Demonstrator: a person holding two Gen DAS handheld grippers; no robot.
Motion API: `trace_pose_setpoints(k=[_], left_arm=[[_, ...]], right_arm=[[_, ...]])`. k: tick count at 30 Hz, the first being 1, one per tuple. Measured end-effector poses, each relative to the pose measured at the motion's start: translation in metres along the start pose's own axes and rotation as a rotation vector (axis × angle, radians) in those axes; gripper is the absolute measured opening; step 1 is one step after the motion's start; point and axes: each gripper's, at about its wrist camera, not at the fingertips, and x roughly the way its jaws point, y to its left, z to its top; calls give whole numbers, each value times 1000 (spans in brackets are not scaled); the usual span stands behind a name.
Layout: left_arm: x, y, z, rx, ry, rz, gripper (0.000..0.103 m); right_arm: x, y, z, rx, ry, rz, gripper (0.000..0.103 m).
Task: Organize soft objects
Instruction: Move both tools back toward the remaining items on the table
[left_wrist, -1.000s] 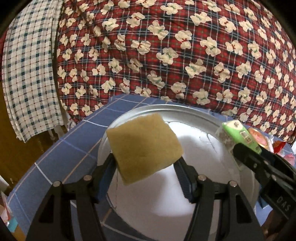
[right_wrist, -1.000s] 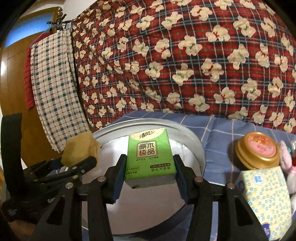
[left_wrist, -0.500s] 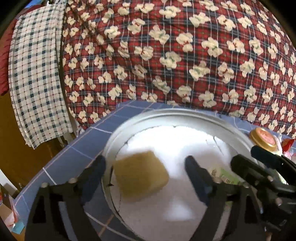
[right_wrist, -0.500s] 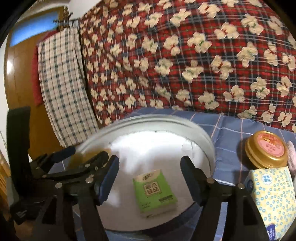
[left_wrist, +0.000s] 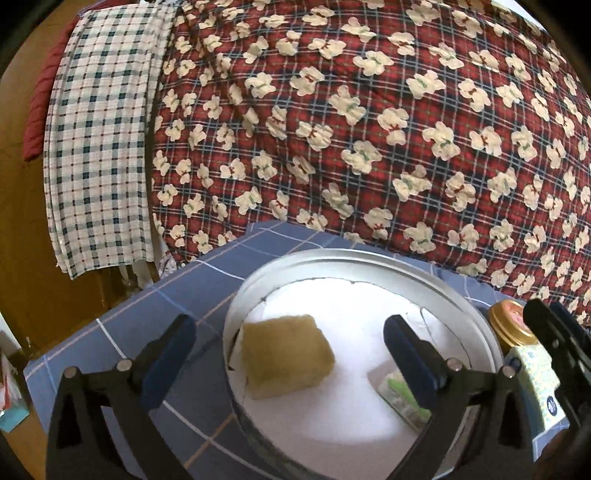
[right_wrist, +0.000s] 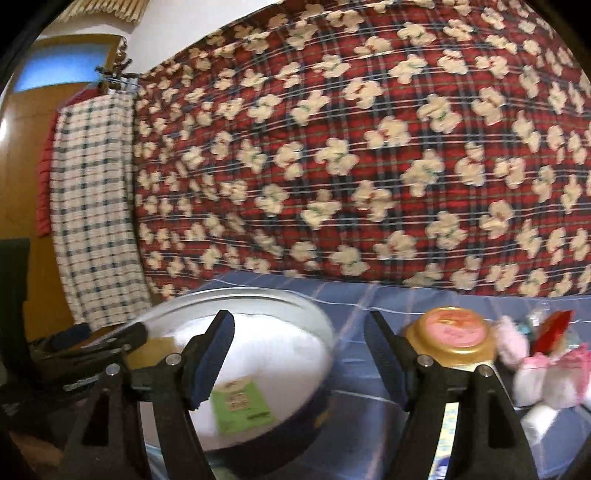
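1. A tan rectangular sponge lies flat on the white lining of a round silver metal tin, towards its left side.
2. A green packet of paper tissues lies in the same tin, right of the sponge and apart from it.
3. The left claw hovers over the tin, its jaws opening and already spread far; the sponge sits below between them, untouched.
4. The right claw is opening too, about halfway, with nothing held; the tissue packet lies low beside its left finger.
5. A gold-lidded jar stands just right of the tin on the blue checked cloth.
6. A red plaid quilt with cream flowers fills the background.
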Motion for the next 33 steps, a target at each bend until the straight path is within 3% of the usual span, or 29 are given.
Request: trace_pose_setpoints(k=[3,14,33], left_arm=[[-4,-9,-4,15,-14,0,103],[-22,-61,-16,96,-64,-114,103],[-57,-176,-47,295,-42,-354,103]], right_arm=[[-2,-13,1,17,-3,-31,75],[-27,-48,-8,-30,-4,-103,75],[-80,-164,-21,53,25,-284,75]])
